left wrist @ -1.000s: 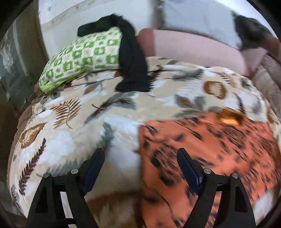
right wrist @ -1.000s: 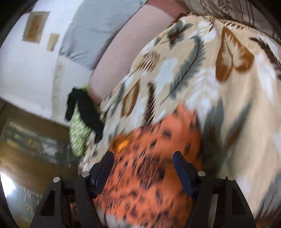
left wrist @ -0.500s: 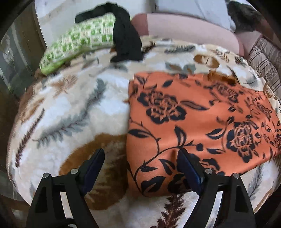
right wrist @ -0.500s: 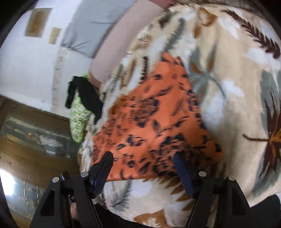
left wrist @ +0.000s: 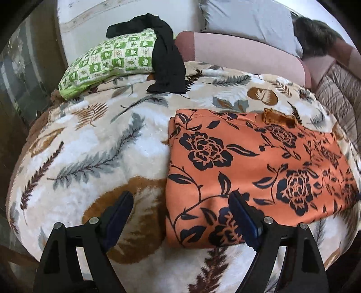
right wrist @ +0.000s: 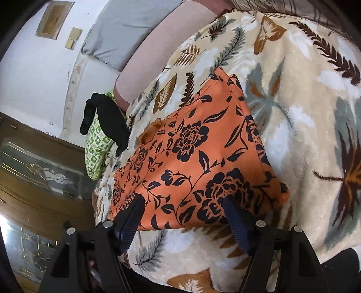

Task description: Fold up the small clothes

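Note:
An orange garment with black flowers [left wrist: 252,171] lies folded flat on a leaf-print blanket [left wrist: 94,148]; it also shows in the right wrist view [right wrist: 194,162]. My left gripper [left wrist: 180,216] is open and empty, held above the garment's near left edge. My right gripper [right wrist: 182,216] is open and empty, above the garment's near edge. A black garment [left wrist: 164,58] hangs over a green checked pillow [left wrist: 108,60] at the back, and it shows in the right wrist view too [right wrist: 106,121].
A pink bolster [left wrist: 243,56] and a grey pillow [left wrist: 246,20] lie behind the blanket. A striped quilt [left wrist: 338,90] sits at the right. A wooden cabinet with glass [right wrist: 33,171] stands left of the bed.
Both grippers have pulled back and up from the orange garment, so more of it and the blanket shows. The garment lies still and flat. Both stay open.

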`<state>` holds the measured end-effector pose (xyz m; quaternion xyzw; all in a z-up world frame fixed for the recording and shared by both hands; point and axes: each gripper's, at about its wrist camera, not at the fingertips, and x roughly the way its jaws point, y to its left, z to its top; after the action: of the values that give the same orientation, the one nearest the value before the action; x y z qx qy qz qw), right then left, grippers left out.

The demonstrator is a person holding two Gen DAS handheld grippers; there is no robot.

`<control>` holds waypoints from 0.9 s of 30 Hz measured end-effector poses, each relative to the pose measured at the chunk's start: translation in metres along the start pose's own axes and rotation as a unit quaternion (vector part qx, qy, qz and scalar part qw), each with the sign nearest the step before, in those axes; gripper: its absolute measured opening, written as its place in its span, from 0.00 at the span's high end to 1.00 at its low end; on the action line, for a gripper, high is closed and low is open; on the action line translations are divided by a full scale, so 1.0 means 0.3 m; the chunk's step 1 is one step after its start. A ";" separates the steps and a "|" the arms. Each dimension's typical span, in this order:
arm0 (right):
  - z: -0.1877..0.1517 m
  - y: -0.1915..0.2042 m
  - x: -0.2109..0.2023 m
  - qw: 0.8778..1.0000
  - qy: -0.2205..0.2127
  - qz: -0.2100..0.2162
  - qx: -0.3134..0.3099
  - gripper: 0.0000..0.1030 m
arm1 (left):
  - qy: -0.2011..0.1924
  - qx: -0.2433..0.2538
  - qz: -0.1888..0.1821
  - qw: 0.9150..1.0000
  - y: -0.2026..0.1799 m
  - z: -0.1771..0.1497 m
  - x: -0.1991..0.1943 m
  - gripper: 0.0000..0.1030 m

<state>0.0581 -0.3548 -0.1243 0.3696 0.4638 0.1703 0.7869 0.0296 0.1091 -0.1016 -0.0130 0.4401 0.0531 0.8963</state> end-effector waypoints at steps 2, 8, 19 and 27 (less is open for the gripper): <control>-0.014 -0.028 0.028 1.000 0.009 -0.003 0.012 0.27 | 0.033 0.001 0.012 0.999 0.001 -0.015 0.063 0.16; -0.030 -0.054 0.045 1.000 0.018 -0.010 0.023 0.27 | 0.064 -0.035 0.013 0.997 0.035 -0.043 0.103 0.15; -0.027 -0.074 0.065 0.999 0.023 -0.007 0.029 0.27 | -0.021 -0.014 -0.016 1.000 -0.042 0.089 -0.010 0.15; -0.002 -0.021 0.045 1.000 0.019 -0.007 0.007 0.27 | -0.027 -0.006 -0.031 0.999 -0.103 0.116 0.032 0.15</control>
<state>0.0640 -0.3505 -0.1372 0.3687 0.4825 0.1681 0.7765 0.0661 0.0817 -0.0886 -0.0308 0.4147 0.0287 0.9090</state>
